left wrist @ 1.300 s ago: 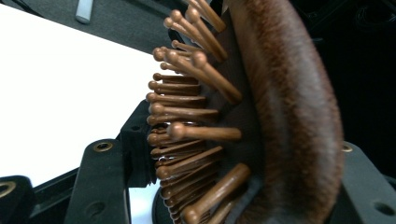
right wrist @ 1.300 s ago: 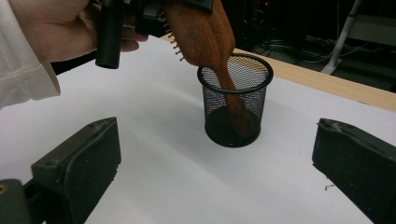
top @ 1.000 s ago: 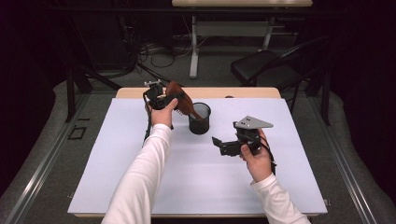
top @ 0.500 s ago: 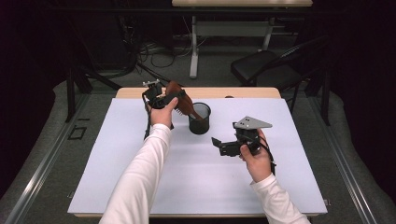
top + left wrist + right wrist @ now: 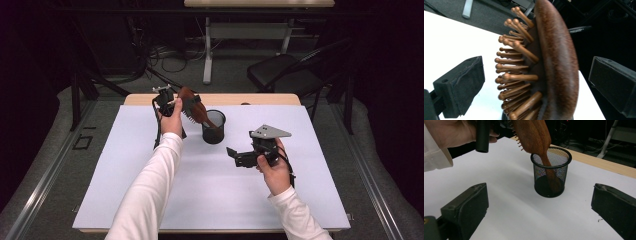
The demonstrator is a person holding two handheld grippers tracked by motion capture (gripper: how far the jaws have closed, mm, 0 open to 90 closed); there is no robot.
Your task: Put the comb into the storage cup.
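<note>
Wooden hairbrush [image 5: 192, 107]: dark reddish-brown paddle type w/ rounded wooden pins, smooth grained back. It stands tilted, handle end down inside a black wire-mesh pen cup [image 5: 214, 127], head sticking up and out toward the left hand [image 5: 171, 120]. Through the mesh in the right gripper view the handle [image 5: 551, 176] reaches to about the cup's bottom. Cup [image 5: 551, 172] sits upright on the white worktop [image 5: 210, 190], toward the far side, roughly mid-width.

Left gripper [image 5: 536, 82]: jaws spread wide, brush head [image 5: 549, 62] between them, gap on both sides – pins face the one pad, smooth back faces the other, neither pad touching. So the brush rests on the cup rim, not clamped.

Right gripper [image 5: 235, 155]: held low over the worktop on the near-right side of the cup, well apart from it, pointed at it. In its own view the jaws are wide apart w/ nothing between them, cup centred farther off beyond the pads.

Hard to make out: in the high view the left gripper [image 5: 167, 100] is a dark cluster above the hand, jaws not readable there. Brush's lower end is cut off in the left gripper view; its head top is cut off in the right gripper view. Background beyond the worktop is dark – chair [image 5: 285, 75], table legs, cables on the floor
</note>
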